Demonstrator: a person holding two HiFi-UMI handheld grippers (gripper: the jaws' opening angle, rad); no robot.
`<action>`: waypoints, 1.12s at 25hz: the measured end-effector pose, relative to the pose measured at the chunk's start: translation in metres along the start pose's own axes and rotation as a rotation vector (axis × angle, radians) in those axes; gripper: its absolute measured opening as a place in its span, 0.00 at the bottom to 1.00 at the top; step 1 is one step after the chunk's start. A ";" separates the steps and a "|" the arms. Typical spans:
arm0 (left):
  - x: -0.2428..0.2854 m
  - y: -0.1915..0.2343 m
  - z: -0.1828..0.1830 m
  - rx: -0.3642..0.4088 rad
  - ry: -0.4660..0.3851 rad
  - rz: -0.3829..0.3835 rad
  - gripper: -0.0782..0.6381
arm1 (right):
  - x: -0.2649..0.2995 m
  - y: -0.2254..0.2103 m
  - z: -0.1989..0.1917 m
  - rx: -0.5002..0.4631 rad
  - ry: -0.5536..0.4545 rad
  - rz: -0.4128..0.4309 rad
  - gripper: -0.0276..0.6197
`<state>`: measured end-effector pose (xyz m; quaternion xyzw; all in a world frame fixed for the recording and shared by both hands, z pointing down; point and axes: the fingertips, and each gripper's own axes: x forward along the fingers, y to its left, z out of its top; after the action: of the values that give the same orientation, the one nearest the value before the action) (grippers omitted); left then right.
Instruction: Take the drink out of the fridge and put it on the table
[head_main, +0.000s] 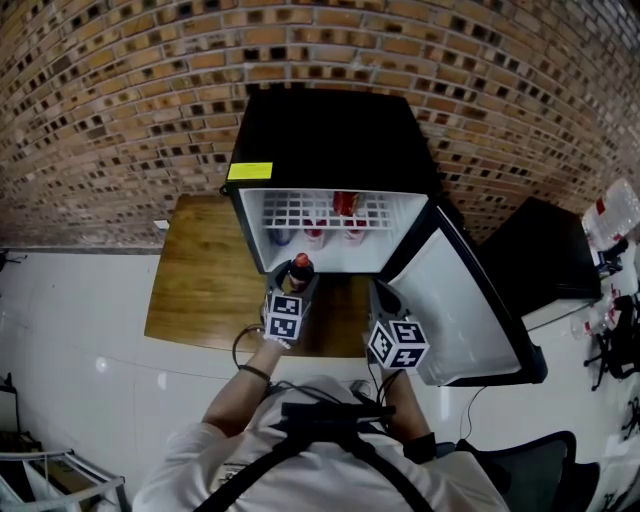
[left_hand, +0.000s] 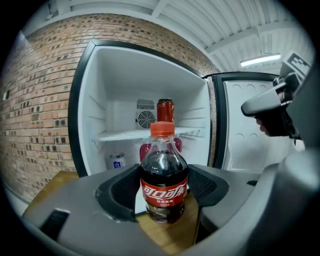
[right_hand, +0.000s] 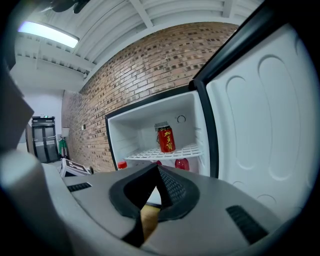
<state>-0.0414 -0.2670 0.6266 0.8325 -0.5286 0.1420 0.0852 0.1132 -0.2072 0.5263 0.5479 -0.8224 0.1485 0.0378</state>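
Head view downward — others facing fridge (head_main: 330, 140)

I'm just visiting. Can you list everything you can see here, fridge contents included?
fridge: one, black outside, white inside, door open, against brick wall
table: one, wooden, front and left of fridge
cola bottle: one, dark, orange cap, before the fridge
red can: one, upper wire shelf
red bottles: at least two, below the shelf
small can: one, blue-white, fridge floor, left
left claw: grey, closed on the cola bottle
right claw: grey, shut, empty
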 end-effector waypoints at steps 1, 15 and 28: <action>0.001 -0.001 -0.008 0.000 0.005 -0.003 0.52 | 0.000 0.000 0.000 -0.001 0.000 -0.001 0.06; 0.019 -0.019 -0.092 -0.020 0.058 -0.102 0.52 | 0.005 -0.005 -0.002 -0.001 0.008 -0.008 0.06; 0.030 -0.018 -0.127 -0.017 0.127 -0.082 0.52 | 0.004 -0.008 -0.004 -0.004 0.016 -0.017 0.06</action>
<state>-0.0317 -0.2481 0.7569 0.8420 -0.4889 0.1865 0.1311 0.1180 -0.2122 0.5328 0.5536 -0.8177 0.1507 0.0467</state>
